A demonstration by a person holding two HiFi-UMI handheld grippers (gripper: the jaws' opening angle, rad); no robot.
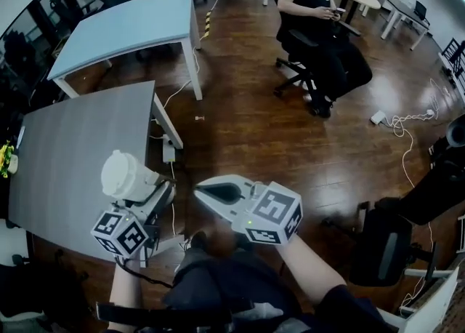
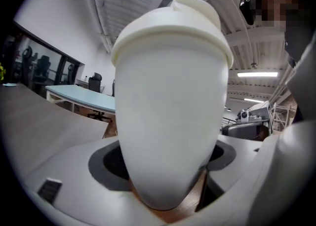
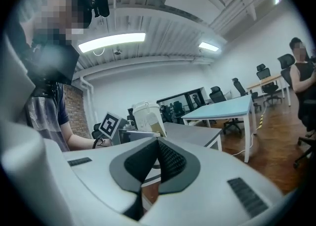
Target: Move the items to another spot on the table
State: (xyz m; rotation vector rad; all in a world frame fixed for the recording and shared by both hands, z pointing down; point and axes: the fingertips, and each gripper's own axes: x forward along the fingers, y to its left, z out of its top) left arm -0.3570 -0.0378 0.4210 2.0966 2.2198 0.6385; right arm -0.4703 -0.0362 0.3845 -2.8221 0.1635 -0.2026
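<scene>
A white lidded cup (image 1: 125, 174) is held in my left gripper (image 1: 142, 192), whose jaws stand wide and shut on its lower body, just beyond the near right edge of the grey table (image 1: 73, 157). In the left gripper view the cup (image 2: 170, 106) fills the middle, upright between the grey fingers (image 2: 94, 180). My right gripper (image 1: 208, 192) is to the right of the cup, over the wooden floor, shut with nothing in it. In the right gripper view the dark pads (image 3: 157, 163) meet, and the cup (image 3: 147, 116) shows beyond them.
A light blue table (image 1: 131, 26) stands beyond the grey one. A person sits on an office chair (image 1: 305, 62) at the back. Cables (image 1: 403, 124) lie on the floor at right, near a black chair (image 1: 385, 244). A small yellow-green item (image 1: 6, 158) lies at the grey table's left edge.
</scene>
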